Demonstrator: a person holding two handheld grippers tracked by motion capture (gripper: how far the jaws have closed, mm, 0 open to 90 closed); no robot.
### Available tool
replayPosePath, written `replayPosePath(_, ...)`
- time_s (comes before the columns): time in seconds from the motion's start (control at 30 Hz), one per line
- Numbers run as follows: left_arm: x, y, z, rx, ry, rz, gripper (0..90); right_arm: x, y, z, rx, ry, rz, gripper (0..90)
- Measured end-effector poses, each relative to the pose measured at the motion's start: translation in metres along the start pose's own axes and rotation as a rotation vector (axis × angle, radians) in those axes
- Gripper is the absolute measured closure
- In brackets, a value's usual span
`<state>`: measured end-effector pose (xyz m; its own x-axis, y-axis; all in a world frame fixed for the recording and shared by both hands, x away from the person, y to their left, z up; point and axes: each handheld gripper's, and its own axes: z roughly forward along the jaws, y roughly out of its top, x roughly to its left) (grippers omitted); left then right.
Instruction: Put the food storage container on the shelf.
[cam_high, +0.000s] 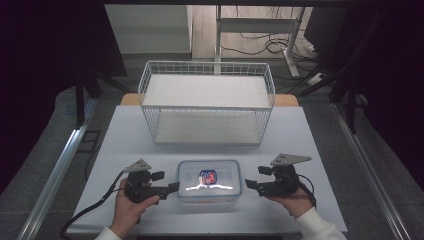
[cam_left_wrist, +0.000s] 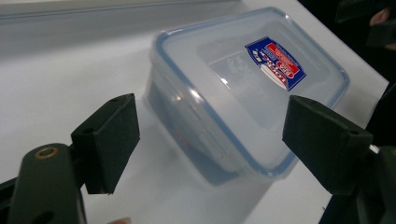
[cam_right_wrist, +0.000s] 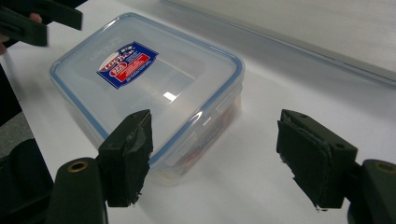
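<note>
A clear plastic food box (cam_high: 209, 179) with a blue-rimmed lid and a red-and-blue label lies flat near the front of the white table (cam_high: 125, 145). My left gripper (cam_high: 167, 181) is just left of the box, its jaws open and pointing at the box's short side. Seen from the left gripper view, the box (cam_left_wrist: 247, 93) lies ahead of the open left gripper (cam_left_wrist: 215, 140), with no pad touching it. On the box's right side my right gripper (cam_high: 256, 177) is held open, a short gap away. The right gripper view shows the box (cam_right_wrist: 149, 88) ahead-left of the open right gripper (cam_right_wrist: 219, 154).
A white wire basket (cam_high: 207, 100) with two shelves stands at the back of the table, its open side facing me. Cables trail from both grippers over the table's front edge. Dark frames and floor rails flank the table.
</note>
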<state>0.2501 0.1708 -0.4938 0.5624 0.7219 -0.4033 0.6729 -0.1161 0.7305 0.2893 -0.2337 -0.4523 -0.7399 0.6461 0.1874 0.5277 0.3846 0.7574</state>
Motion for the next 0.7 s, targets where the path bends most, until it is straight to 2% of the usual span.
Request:
replayPosePath(0.07, -0.002, 0.004, 0.007, 0.013, -0.036, -0.017, 18.1, 0.0, 0.001, 0.0, -0.002, -0.001, -0.001, 27.0)
replayPosePath(0.2, 0.0, 0.01, 0.016, 0.04, -0.077, -0.063, 16.9, 0.0, -0.001, 0.001, 0.009, -0.01, -0.004, 27.0)
replayPosePath(0.3, 0.003, 0.011, 0.015, 0.043, -0.059, -0.065, 16.5, 0.0, -0.002, 0.001, 0.016, -0.022, -0.007, 27.0)
replayPosePath(0.5, 0.012, 0.008, 0.018, 0.076, -0.086, -0.113, 15.4, -0.001, -0.004, -0.002, 0.004, -0.045, -0.013, 27.1)
replayPosePath(0.7, 0.022, 0.006, 0.016, 0.064, -0.101, -0.14, 17.6, -0.002, -0.005, -0.003, 0.008, -0.063, -0.022, 27.0)
